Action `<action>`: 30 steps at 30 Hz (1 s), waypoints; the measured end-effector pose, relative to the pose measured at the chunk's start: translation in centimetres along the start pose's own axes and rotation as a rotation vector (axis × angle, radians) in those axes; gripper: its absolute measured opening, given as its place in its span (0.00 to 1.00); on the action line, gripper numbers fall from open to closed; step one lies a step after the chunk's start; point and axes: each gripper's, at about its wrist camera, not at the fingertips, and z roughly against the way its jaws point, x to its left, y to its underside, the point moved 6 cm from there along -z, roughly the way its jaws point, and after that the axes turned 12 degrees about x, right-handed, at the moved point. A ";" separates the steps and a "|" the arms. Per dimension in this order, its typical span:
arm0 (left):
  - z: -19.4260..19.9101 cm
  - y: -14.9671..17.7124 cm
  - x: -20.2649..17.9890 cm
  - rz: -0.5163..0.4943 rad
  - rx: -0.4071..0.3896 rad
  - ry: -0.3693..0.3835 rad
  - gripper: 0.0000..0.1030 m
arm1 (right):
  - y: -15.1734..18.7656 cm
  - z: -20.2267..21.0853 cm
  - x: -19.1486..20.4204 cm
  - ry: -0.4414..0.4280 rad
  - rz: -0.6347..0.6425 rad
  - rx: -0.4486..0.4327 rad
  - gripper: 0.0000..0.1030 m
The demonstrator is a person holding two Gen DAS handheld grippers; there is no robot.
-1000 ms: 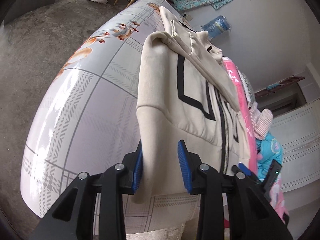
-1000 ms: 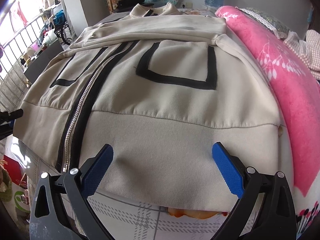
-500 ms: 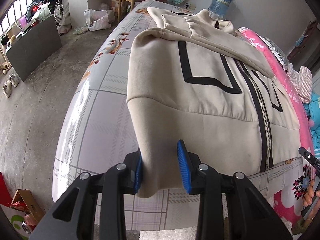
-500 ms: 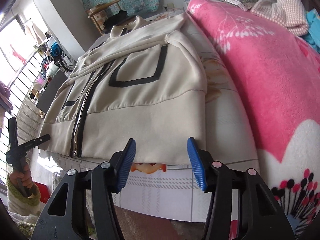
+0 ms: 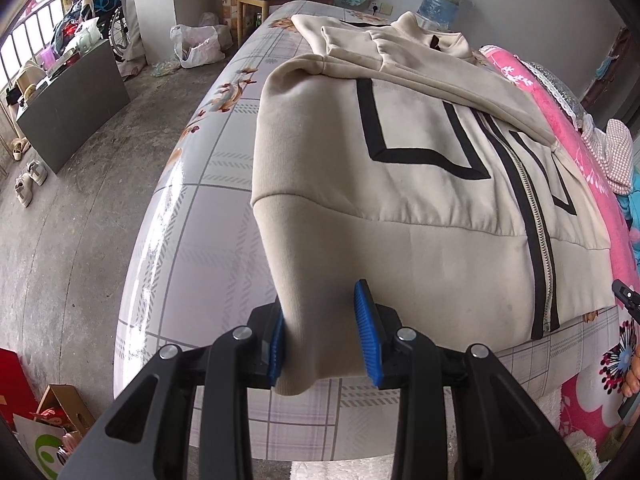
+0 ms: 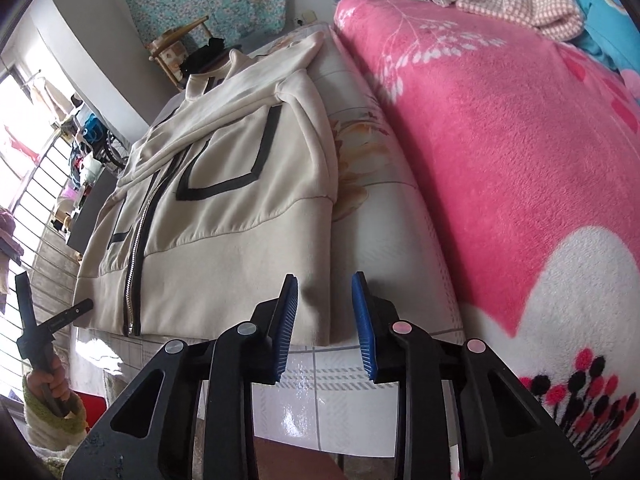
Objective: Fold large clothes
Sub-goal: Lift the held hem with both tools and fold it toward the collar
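Sideways along the hem went my right tool [image 6: 323, 322], its jaws just closing from wide to narrow around the jacket's [image 5: 420, 184] right bottom corner; the pads stand either side of the fabric but I cannot see them pressing, so I count it not yet gripped. My left tool [image 5: 320, 336] stays clamped on the other hem corner, a fold of cloth bunched between its pads. The jacket lies zipped and face up along the bed [image 5: 192, 248], hem at the near edge, collar toward the far end, beside the pink blanket [image 6: 500, 140]. Both sleeves are laid across the chest. I judge the sleeve folds done; folding hem up to collar is left.
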 end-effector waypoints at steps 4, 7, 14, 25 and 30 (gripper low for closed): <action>0.0 0.0 0.0 0.001 -0.013 0.001 0.30 | 0.4 -0.8 0.3 -0.016 0.003 0.038 0.19; 0.0 0.0 -0.1 -0.003 -0.027 -0.003 0.30 | 0.5 -1.5 0.5 -0.014 0.003 0.050 0.19; 0.1 0.0 -0.2 -0.015 -0.045 -0.022 0.30 | 0.1 -1.4 1.7 0.011 0.043 0.049 0.14; 0.1 0.1 0.2 -0.005 -0.056 0.011 0.30 | 0.4 -2.1 1.5 0.012 0.034 0.108 0.14; 0.2 0.1 0.3 0.010 -0.085 -0.003 0.19 | 0.2 -2.1 1.4 0.000 0.036 0.121 0.14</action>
